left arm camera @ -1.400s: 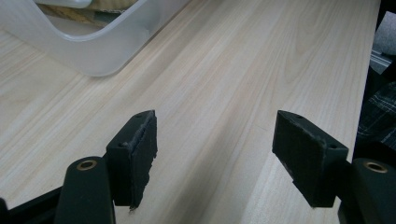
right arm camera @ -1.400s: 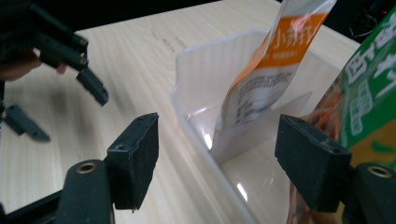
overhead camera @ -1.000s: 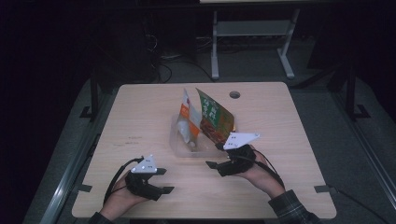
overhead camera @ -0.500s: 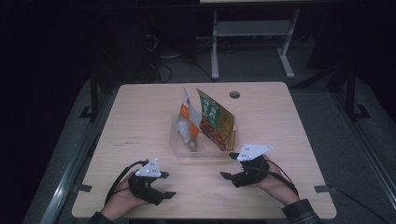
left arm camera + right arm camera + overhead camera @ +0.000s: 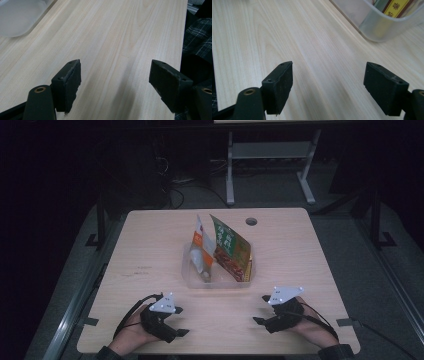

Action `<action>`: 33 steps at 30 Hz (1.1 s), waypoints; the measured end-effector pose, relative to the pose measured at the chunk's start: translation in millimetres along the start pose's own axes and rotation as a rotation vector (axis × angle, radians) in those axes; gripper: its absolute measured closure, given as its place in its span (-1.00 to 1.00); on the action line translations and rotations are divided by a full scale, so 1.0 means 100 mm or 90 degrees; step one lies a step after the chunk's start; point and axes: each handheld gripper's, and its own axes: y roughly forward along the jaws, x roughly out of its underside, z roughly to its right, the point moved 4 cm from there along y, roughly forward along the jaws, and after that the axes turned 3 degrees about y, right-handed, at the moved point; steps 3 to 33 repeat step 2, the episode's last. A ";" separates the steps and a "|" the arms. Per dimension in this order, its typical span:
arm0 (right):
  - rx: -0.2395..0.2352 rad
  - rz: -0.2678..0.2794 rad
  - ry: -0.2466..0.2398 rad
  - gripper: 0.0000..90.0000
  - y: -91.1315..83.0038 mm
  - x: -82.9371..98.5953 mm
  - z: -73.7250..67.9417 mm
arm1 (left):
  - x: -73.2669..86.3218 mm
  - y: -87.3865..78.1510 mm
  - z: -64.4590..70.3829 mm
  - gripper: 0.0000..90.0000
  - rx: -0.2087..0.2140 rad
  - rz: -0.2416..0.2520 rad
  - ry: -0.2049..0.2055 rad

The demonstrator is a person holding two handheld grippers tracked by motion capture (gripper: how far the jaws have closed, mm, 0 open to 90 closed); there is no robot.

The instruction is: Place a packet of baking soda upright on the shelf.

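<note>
A clear plastic bin (image 5: 192, 279) stands at the middle of the wooden table (image 5: 150, 245). In it stand a white-and-orange packet (image 5: 202, 247) and a green-and-red packet (image 5: 229, 247), both upright and leaning. My left gripper (image 5: 181, 332) rests near the table's front left edge, open, nothing between its jaws. My right gripper (image 5: 259, 321) lies at the front right, open and empty as well. In the left gripper view, the bin's corner (image 5: 17, 17) shows at top left. The bin's corner (image 5: 384, 27) in the right gripper view shows a yellow label (image 5: 398, 6) inside.
A round cable hole (image 5: 251, 221) sits at the table's far edge. A grey frame stand (image 5: 270, 155) is on the floor behind the table. A plaid sleeve (image 5: 197, 32) lies beyond the table edge in the left gripper view.
Both grippers have drawn back from the bin toward the table's front edge, the right one from beside the bin's right corner. The packets and bin have not moved.
</note>
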 end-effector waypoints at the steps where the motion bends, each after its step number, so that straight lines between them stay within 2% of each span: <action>1: 0.000 0.002 0.000 -0.50 -0.01 0.00 0.00 | 0.00 0.00 0.00 -0.44 0.001 0.002 0.000; 33: 0.000 0.004 -0.002 -0.51 -0.01 0.00 0.00 | 0.00 0.01 0.00 -0.45 0.001 0.001 0.002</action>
